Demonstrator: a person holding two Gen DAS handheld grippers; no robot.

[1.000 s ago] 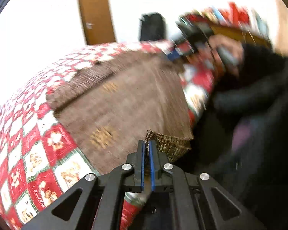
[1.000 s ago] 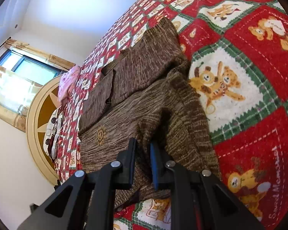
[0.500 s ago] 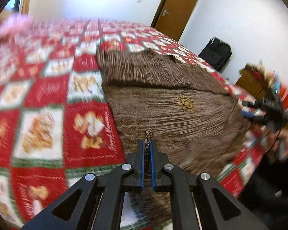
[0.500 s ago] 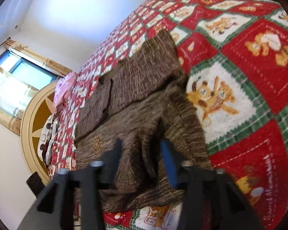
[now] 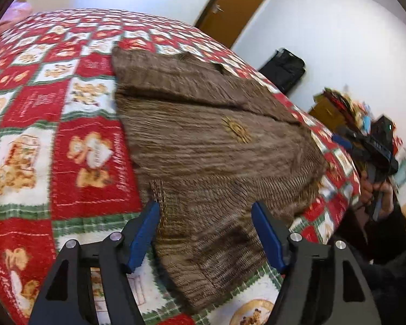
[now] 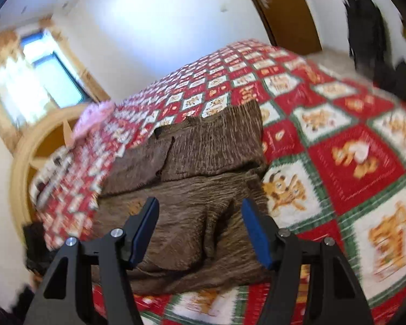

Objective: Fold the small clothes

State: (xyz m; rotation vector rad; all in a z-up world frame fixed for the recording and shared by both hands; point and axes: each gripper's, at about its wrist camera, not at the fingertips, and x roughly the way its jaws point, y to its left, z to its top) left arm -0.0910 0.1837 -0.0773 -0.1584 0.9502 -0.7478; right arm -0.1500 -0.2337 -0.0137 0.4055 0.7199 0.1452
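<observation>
Left wrist: both claws (image 5: 205, 214) (image 6: 200, 212) opening, unclamped, over brown sweater (image 5: 203, 149) hem near bedspread (image 5: 40, 140) edge.

Bed (image 5: 27, 178) under a red, white and green patchwork blanket (image 6: 352, 162) with teddy-bear squares.

A brown knit garment (image 5: 203, 146) lies spread flat on the blanket near the bed's near edge (one part folded over its far side), and something pink (image 6: 94, 119) rests at the far end by the headboard.
</observation>
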